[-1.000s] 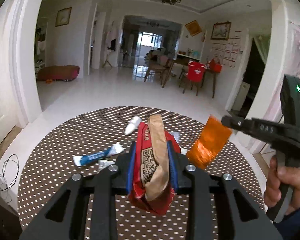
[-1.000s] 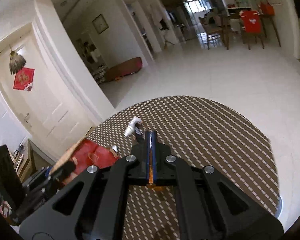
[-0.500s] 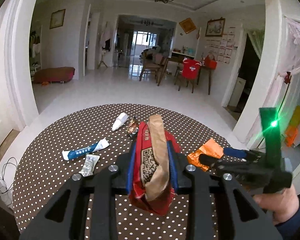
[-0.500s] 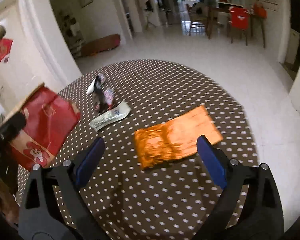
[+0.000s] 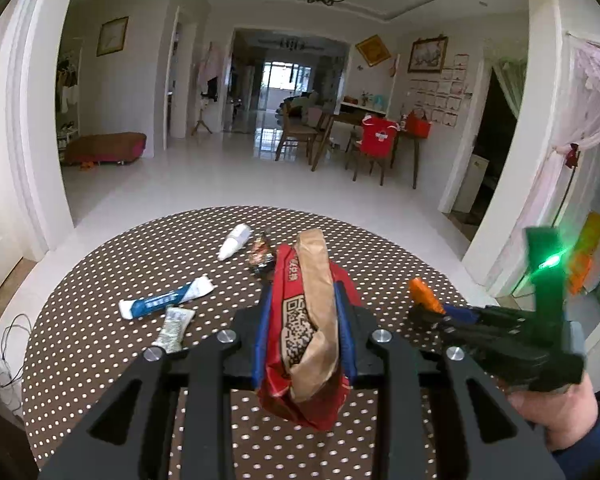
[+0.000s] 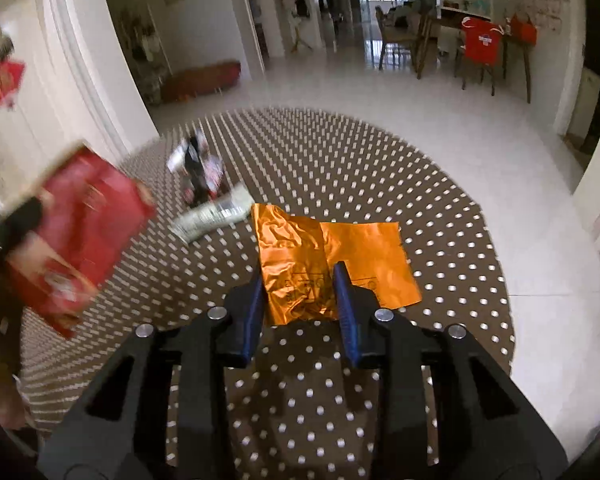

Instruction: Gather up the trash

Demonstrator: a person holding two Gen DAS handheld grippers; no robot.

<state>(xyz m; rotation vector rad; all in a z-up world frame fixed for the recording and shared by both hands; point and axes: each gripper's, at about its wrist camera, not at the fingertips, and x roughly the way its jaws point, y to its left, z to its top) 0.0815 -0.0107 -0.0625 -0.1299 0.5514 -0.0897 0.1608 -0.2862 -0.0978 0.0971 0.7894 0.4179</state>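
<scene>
My left gripper (image 5: 304,296) is shut on a red and brown paper bag (image 5: 300,320), held upright above the round dotted table (image 5: 100,360). In the right wrist view that bag (image 6: 76,232) hangs blurred at the left. An orange foil wrapper (image 6: 364,256) lies on the table (image 6: 380,160). My right gripper (image 6: 298,276) is down over the wrapper's near left part with its jaws closing. The foil bunches up between the blue pads. In the left wrist view the right gripper (image 5: 420,312) points left, with an orange wrapper tip (image 5: 422,294) sticking up from its fingers.
More litter lies on the table's left and far side: a blue and white sachet (image 5: 166,300), a small silver packet (image 5: 174,326), a white squeeze bottle (image 5: 234,242) and a dark candy wrapper (image 5: 262,256). A person's hand (image 5: 560,412) holds the right gripper at the table's right edge.
The right gripper let the orange wrapper fall flat on the table, opened wide, then came down and closed in on it, crumpling it. The left gripper and its bag stayed put.
</scene>
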